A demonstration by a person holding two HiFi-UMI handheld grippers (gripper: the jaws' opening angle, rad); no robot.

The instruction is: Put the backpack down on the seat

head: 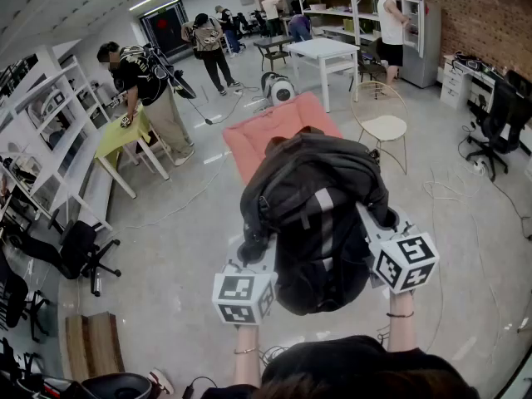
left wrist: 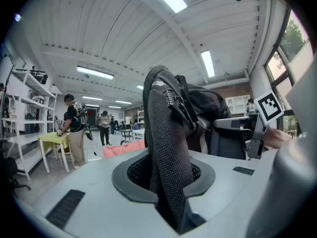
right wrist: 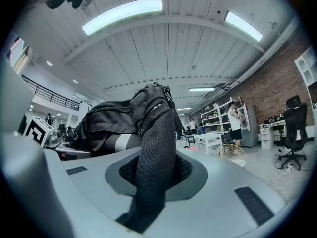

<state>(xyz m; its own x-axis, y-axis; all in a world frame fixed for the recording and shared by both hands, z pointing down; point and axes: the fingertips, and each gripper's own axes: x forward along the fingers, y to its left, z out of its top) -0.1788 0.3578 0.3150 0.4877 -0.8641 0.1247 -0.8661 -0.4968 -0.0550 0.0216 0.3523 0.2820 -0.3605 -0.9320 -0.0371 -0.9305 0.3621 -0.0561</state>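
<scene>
A black backpack (head: 320,223) with a grey stripe hangs in the air between my two grippers, above the grey floor. My left gripper (head: 253,253) is shut on a mesh shoulder strap (left wrist: 166,148) that runs up out of its jaws. My right gripper (head: 384,219) is shut on the other mesh strap (right wrist: 156,152), with the bag's body (right wrist: 106,120) to its left. The seat (head: 274,131), a low pink cushioned one, stands on the floor just beyond the backpack, partly hidden by it. Its pink edge (left wrist: 126,149) also shows in the left gripper view.
A round-seated white wire chair (head: 386,127) stands right of the pink seat, a white table (head: 324,52) behind it. A person (head: 145,90) bends over a yellow-green table (head: 120,135) at left. Black office chairs (head: 79,252) (head: 499,119) stand at both sides. Cables (head: 449,194) lie at right.
</scene>
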